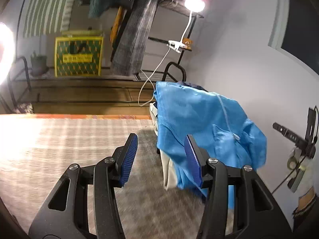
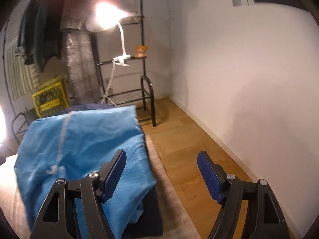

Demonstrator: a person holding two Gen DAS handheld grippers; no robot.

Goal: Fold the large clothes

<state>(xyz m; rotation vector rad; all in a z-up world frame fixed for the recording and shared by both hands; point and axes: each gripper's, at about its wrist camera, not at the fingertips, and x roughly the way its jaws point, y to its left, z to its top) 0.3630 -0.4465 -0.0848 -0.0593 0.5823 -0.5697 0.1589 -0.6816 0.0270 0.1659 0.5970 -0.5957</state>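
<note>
A bright blue garment (image 1: 201, 119) with a white drawstring (image 1: 227, 119) lies heaped at the right edge of the checked cloth surface (image 1: 69, 139), on top of a beige piece (image 1: 169, 171). My left gripper (image 1: 161, 157) stands open beside it; the cloth's left edge lies behind the right finger and no pad presses on it. In the right wrist view the same blue garment (image 2: 83, 139) rests on a dark navy thing (image 2: 151, 219). My right gripper (image 2: 162, 176) is wide open to its right, its left finger over the garment's edge, with nothing gripped.
A black rack (image 2: 147, 91) holds a white clip lamp (image 2: 121, 39) and hanging clothes (image 2: 77, 59). A yellow-green bag (image 1: 78, 56) stands behind. Wooden floor (image 2: 191, 151) runs along a white wall (image 2: 249, 79) on the right. A bright light (image 1: 4, 51) glares at left.
</note>
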